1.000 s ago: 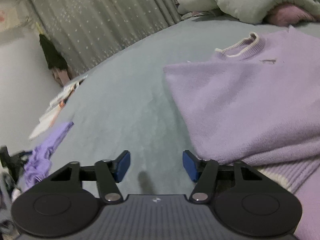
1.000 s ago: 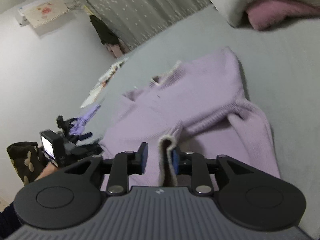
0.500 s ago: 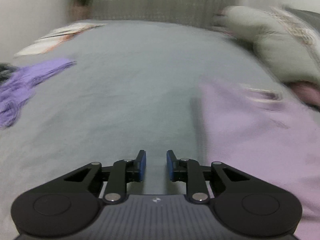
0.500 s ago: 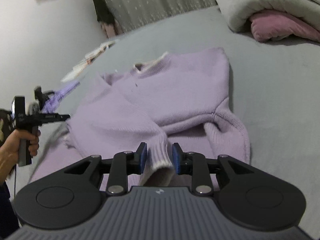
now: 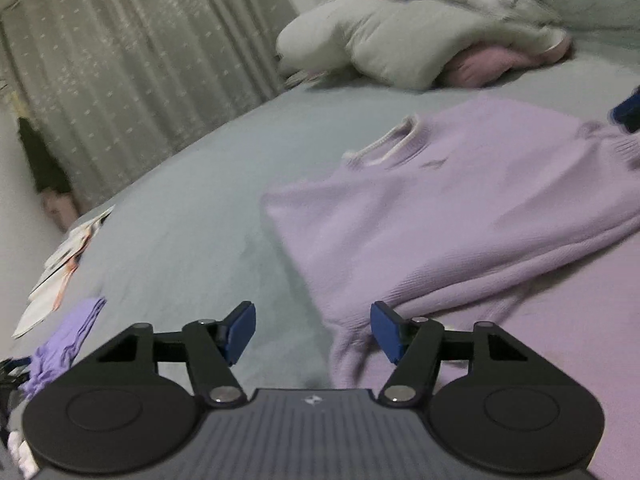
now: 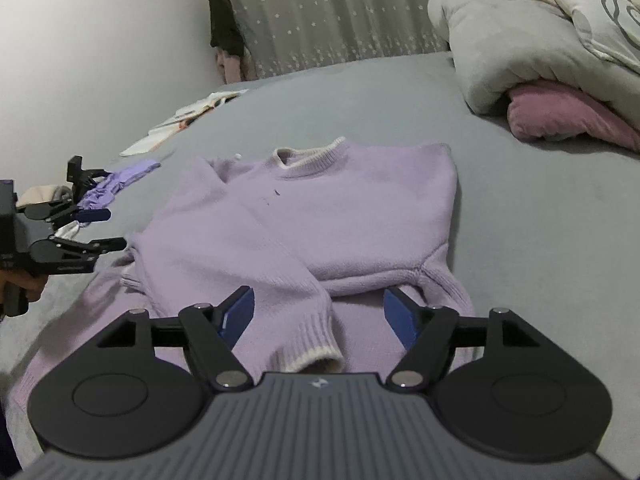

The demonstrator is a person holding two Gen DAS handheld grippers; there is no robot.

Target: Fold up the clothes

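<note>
A lilac knit sweater (image 6: 328, 216) with a cream collar lies flat on the grey bed, one sleeve folded across its body, the cream cuff (image 6: 316, 356) lying loose between the jaws. My right gripper (image 6: 318, 316) is open just above that cuff, holding nothing. The sweater also shows in the left wrist view (image 5: 460, 216). My left gripper (image 5: 312, 332) is open and empty over the sweater's left edge; it also shows in the right wrist view (image 6: 96, 228), at the left of the sweater.
A small purple garment (image 5: 68, 344) and papers (image 5: 64, 264) lie at the bed's left side. A grey duvet (image 6: 528, 44) over a pink pillow (image 6: 568, 116) is piled at the head. Curtains (image 6: 332, 12) hang behind. Bare grey sheet (image 5: 192, 216) lies left of the sweater.
My right gripper has opened and let go of the sleeve cuff, which now lies on the sweater. My left gripper, nearly shut half a second ago, has opened wide at the sweater's left edge.
</note>
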